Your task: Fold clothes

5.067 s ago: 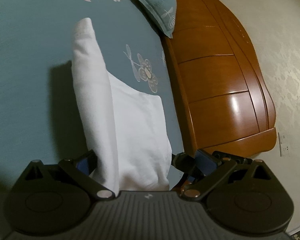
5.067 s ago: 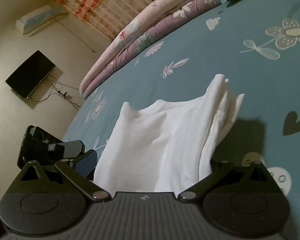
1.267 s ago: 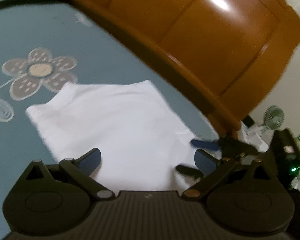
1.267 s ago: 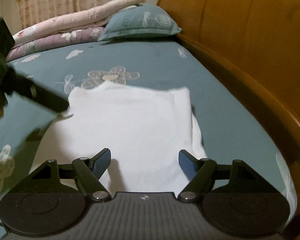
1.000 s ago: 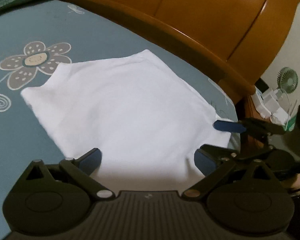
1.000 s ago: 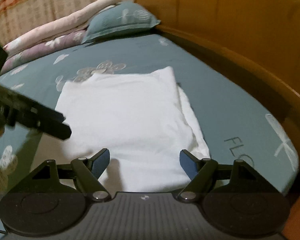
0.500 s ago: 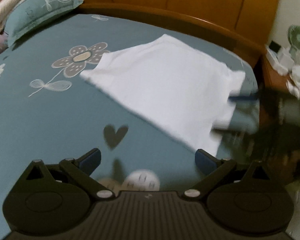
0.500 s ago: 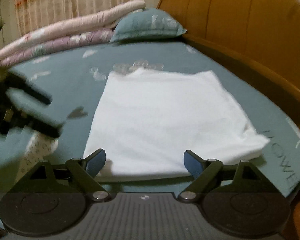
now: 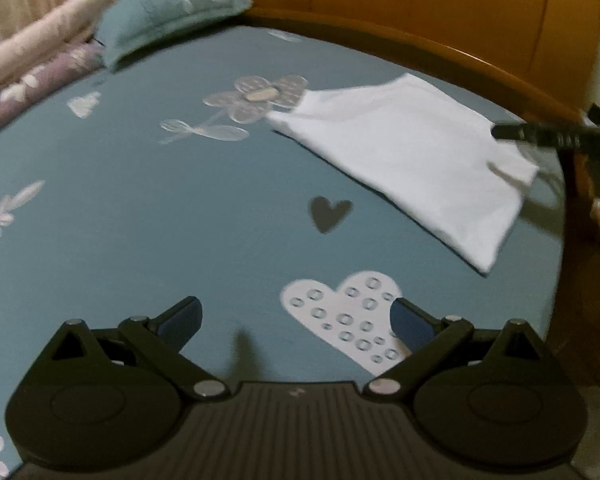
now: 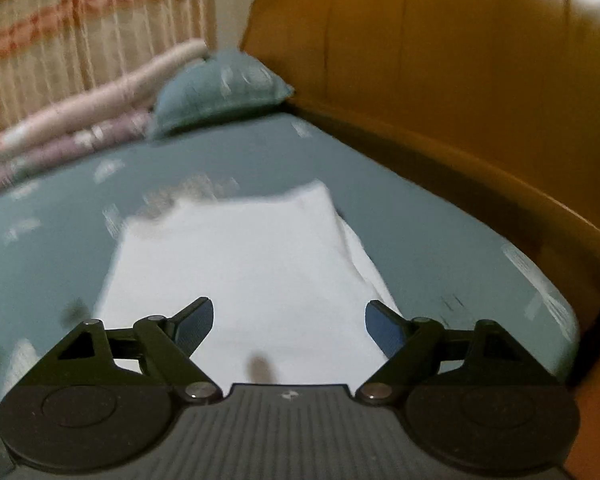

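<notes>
I am in a bedroom at home. I see a big bed (image 9: pixel 140 208) with a blue sheet with flowers and hearts, a pillow (image 9: pixel 164 8), rolled blankets (image 10: pixel 80 128), a brown wood headboard (image 10: pixel 460 80) and a striped curtain (image 10: pixel 80 20).

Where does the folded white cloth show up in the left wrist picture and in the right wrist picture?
Left wrist view: the folded white cloth lies upper right on the teal bedsheet, far from the open left gripper.
Right wrist view: the cloth fills the centre, just ahead of the open right gripper.
Shared landmark: the teal pillow beside the wooden headboard.
</notes>
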`<state>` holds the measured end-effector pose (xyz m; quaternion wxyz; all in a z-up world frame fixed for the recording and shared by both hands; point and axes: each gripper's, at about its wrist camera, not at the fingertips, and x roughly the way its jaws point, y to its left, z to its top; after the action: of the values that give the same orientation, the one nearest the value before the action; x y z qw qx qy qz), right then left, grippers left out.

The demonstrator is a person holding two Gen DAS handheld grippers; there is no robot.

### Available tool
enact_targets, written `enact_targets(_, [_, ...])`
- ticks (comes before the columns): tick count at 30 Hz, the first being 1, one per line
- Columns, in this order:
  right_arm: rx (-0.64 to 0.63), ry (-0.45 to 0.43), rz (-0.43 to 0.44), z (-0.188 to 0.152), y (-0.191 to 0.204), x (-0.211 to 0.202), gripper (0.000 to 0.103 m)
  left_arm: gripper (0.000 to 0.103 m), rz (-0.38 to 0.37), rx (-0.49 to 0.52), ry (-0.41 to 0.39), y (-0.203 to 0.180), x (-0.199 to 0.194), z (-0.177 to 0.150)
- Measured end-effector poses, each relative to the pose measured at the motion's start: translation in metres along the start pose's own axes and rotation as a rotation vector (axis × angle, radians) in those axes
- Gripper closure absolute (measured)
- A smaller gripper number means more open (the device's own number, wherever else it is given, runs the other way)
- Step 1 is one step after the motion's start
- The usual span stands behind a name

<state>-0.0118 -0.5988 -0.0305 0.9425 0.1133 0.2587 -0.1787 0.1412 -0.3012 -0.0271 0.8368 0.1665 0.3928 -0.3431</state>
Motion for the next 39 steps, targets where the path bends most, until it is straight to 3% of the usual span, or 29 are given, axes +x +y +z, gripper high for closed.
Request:
enact_targets(7, [0.016,0.040,0.025,0.053,0.007,0.091,0.016,0.003,-0.007,-0.001,-0.012,0.004,0.005,-0.005])
enact_targets(11, [0.046,0.093,0.037,0.057,-0.002,0.134,0.015,0.003,0.021,0.013,-0.003,0.007,0.015,-0.008])
enact_targets(15, [-0.006,0.114,0.015,0.056,-0.004,0.161,0.013,0.003,0.020,-0.007,-0.004,0.014,0.018,-0.009])
enact_targets(18, [0.019,0.129,-0.014,0.067,0.004,0.159,0.013,0.003,0.019,-0.023,-0.004,0.019,0.020,-0.009])
enact_targets(22, [0.004,0.061,0.048,0.062,0.025,0.129,0.012,0.003,0.018,-0.043,-0.005,0.026,0.022,-0.011])
enact_targets(24, [0.000,0.086,0.076,0.051,0.032,0.125,0.011,0.003,0.027,-0.044,0.005,0.028,0.024,-0.011])
enact_targets(28, [-0.062,0.107,0.021,0.037,0.040,0.142,0.001,0.003,0.024,-0.046,0.016,0.029,0.021,-0.015])
enact_targets(34, [-0.022,0.126,0.044,0.056,0.055,0.129,0.002,0.003,0.049,-0.057,-0.007,0.036,0.009,-0.014])
enact_targets(39, [-0.048,0.185,0.020,0.047,0.067,0.135,0.000,0.003,0.057,-0.066,-0.002,0.038,0.007,-0.014])
